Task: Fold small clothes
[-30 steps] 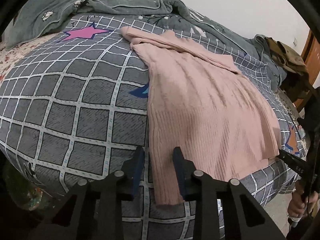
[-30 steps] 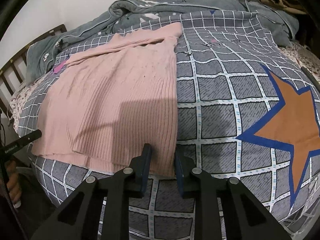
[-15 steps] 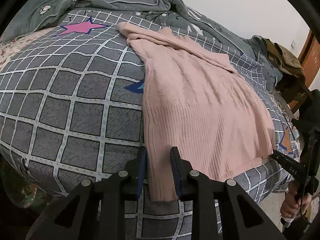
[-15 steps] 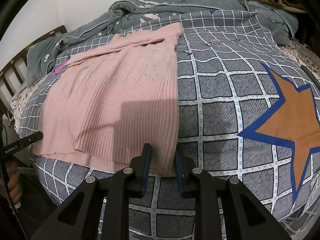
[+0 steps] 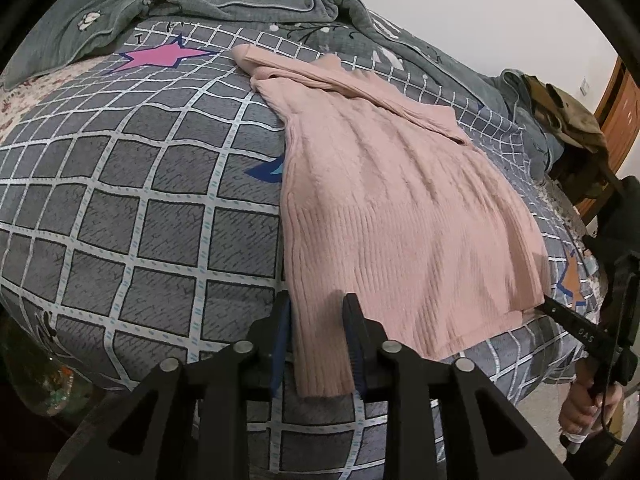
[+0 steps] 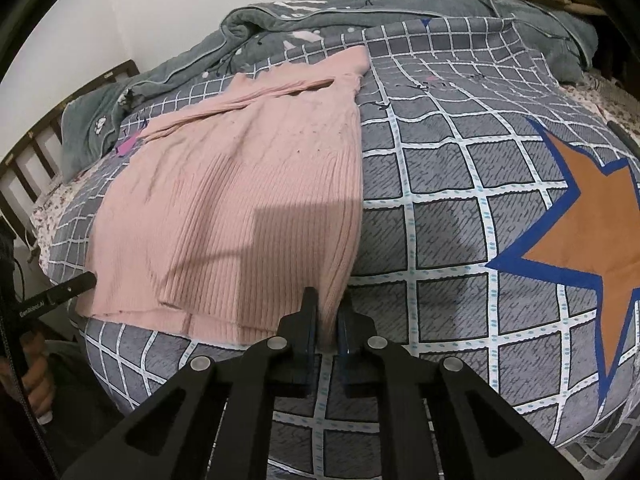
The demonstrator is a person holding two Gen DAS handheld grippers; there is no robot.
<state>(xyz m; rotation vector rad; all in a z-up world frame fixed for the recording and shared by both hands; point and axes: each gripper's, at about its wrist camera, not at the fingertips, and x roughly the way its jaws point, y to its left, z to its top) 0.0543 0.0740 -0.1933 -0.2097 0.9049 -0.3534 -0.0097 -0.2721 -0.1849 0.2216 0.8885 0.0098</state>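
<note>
A pink ribbed sweater point(image 5: 400, 208) lies flat on the bed, hem toward me and sleeves folded across its far end. My left gripper point(image 5: 316, 300) straddles the hem's left corner. Its jaws are opening, the fabric lies between them and the pads do not press it. My right gripper point(image 6: 328, 300) is at the hem's right corner of the sweater point(image 6: 240, 200). Its jaws are closing and pinch a bunched fold of knit. Each view shows the other gripper's tip at the opposite hem corner: the right gripper point(image 5: 560, 316) and the left gripper point(image 6: 68, 288).
The grey checked quilt point(image 5: 140, 220) with coloured stars covers the bed and drops off just under my grippers. A grey-green blanket point(image 5: 240, 4) is heaped along the far side. Brown clothes point(image 5: 568, 116) sit at the far right. A wooden headboard point(image 6: 36, 152) is at the left.
The right jaws have narrowed onto the hem corner and gathered the knit between them. The left jaws stand slightly wider than half a second ago. The sweater has not shifted.
</note>
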